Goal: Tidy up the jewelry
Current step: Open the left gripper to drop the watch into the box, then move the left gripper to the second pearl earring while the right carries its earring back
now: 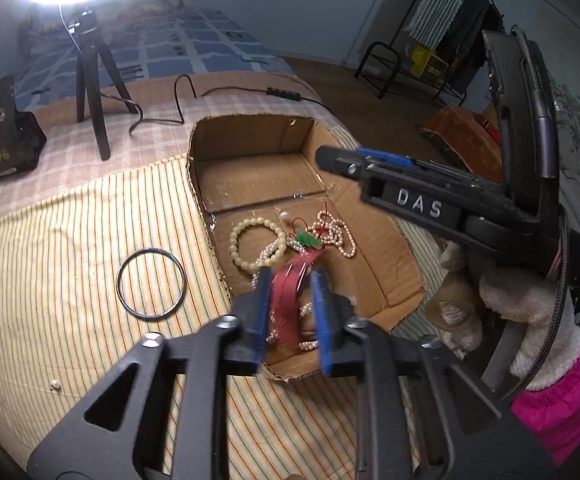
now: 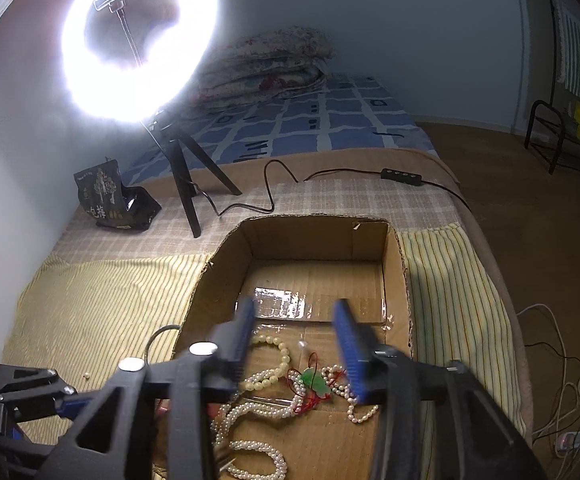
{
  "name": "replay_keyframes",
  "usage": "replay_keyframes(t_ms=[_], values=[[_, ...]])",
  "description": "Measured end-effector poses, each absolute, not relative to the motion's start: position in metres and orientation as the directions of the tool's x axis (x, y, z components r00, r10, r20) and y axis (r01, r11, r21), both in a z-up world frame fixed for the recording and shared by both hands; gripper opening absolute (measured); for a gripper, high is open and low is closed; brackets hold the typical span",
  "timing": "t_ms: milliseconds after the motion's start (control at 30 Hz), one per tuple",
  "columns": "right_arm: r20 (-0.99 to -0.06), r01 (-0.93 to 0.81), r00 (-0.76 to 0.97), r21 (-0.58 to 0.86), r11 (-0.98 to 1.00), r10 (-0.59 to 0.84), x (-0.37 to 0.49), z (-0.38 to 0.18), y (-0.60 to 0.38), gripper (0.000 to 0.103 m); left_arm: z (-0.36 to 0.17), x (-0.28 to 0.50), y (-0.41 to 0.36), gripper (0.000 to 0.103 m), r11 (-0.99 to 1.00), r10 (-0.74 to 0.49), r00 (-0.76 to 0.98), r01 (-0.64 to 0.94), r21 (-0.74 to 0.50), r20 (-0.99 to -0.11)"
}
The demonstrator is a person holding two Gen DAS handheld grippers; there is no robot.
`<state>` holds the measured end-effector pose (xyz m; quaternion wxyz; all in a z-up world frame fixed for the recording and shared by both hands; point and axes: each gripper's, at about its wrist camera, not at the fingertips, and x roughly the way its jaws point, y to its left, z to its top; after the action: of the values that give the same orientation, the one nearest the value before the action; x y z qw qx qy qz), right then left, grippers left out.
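Observation:
An open cardboard box (image 1: 250, 136) sits on a striped cloth; it also shows in the right wrist view (image 2: 313, 232). Inside lie pearl bracelets (image 1: 250, 244), a pearl necklace (image 1: 337, 236) and a green pendant on red cord (image 1: 309, 239); the pendant (image 2: 315, 384) and pearls (image 2: 258, 408) show in the right wrist view too. My left gripper (image 1: 291, 304) is shut on a red tassel (image 1: 288, 296) over the box's near edge. My right gripper (image 2: 295, 344) is open and empty above the box; it shows in the left wrist view (image 1: 341, 160) too. A dark bangle (image 1: 152, 285) lies on the cloth left of the box.
A ring light on a tripod (image 2: 138, 40) stands behind the box, its cable and switch (image 2: 401, 176) across the bed. A black snack bag (image 2: 110, 196) sits at far left. A loose pearl (image 1: 54, 386) lies on the cloth. Folded quilts (image 2: 266, 64) lie at the back.

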<state>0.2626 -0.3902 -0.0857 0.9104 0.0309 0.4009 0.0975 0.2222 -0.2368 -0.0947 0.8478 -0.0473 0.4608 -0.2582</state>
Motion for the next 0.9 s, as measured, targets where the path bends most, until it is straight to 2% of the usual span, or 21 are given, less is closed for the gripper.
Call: replay_keyframes(t_ms=[67,100,233,300,900], values=[[-0.716,-0.138,0.675,0.116,0.984,0.179,0.261,-0.085,-0.39,0.08,-0.093,0.221,-0.235,0.063,0.865,-0.48,0.458,0.39,-0.316,-0.749],[-0.711,-0.133,0.682,0.107,0.985,0.17,0.259,-0.084,-0.389,0.086,-0.091,0.22,-0.235,0.065,0.866,-0.478,0.469,0.39,-0.311,-0.743],[-0.713,-0.121,0.686,0.08,0.989,0.142,0.258,-0.081,-0.387,0.094,-0.09,0.218,-0.237,0.071,0.871,-0.462,0.472,0.401,-0.284,-0.751],[-0.713,-0.102,0.691,0.069,0.992,0.12,0.259,-0.08,-0.388,0.102,-0.09,0.217,-0.238,0.071,0.872,-0.458,0.475,0.402,-0.278,-0.751],[-0.707,-0.072,0.699,0.08,0.994,0.107,0.248,-0.067,-0.381,0.103,-0.08,0.204,-0.224,0.072,0.876,-0.454,0.488,0.397,-0.273,-0.746]])
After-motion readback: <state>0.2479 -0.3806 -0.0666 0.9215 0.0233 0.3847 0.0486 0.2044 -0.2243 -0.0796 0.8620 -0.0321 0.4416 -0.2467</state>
